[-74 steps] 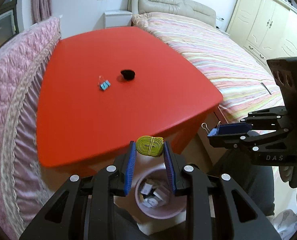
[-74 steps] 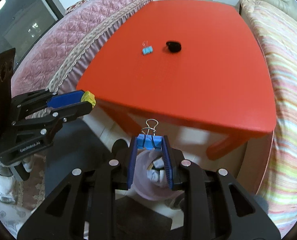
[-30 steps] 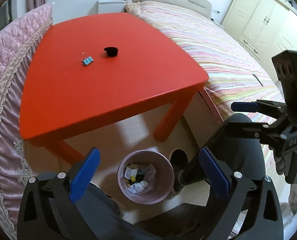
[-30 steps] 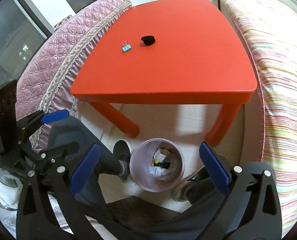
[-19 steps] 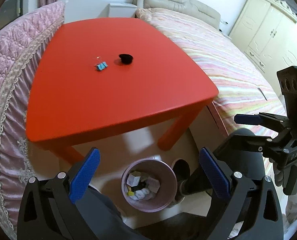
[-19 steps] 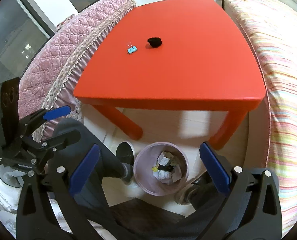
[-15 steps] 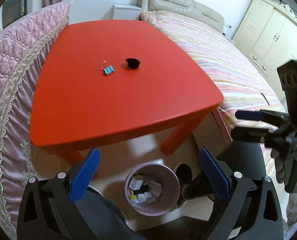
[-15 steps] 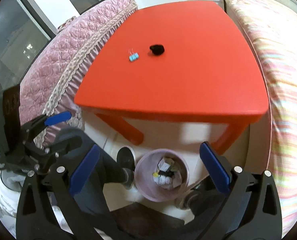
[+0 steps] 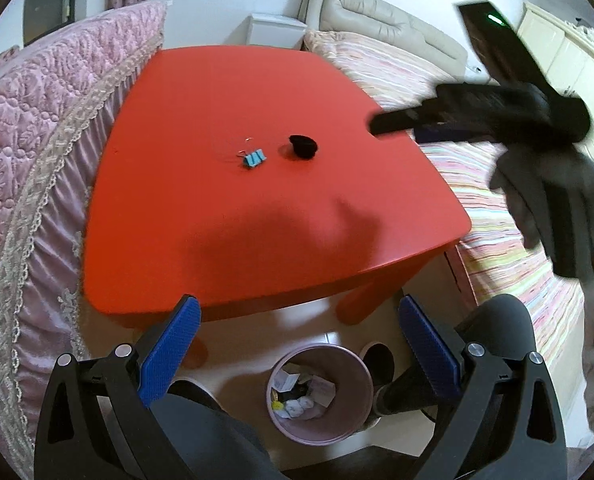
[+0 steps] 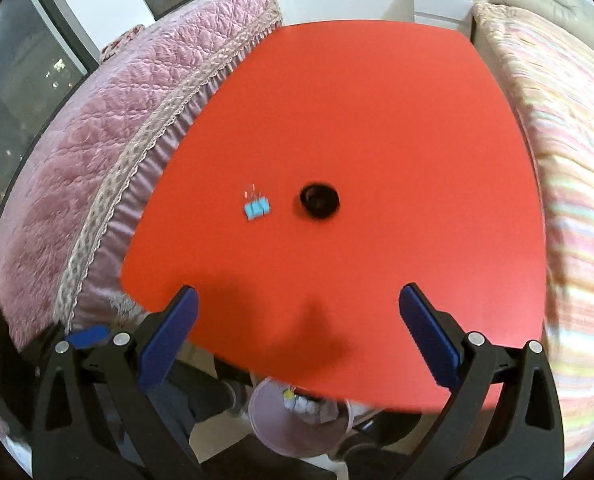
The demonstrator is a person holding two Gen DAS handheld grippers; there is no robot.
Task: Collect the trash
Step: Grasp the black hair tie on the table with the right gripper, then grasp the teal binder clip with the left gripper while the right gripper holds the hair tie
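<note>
- While several scraps are already lying in the pink trash bin [image 9: 321,398] on the floor under the near edge of the red table [image 9: 225,216], two items are still waiting on top: a blue binder clip [image 10: 256,209] and a small black object [image 10: 319,199], lying near each other around mid-table.
- Judging by that, collection is looking well advanced but not finished.
- The left gripper [image 9: 301,344] is hanging over the bin with its jaws spread wide, gripping nothing.
- The right gripper [image 10: 297,340] is hovering over the table's near edge, jaws equally wide apart and empty, pointing toward the clip and black object, touching neither.
</note>
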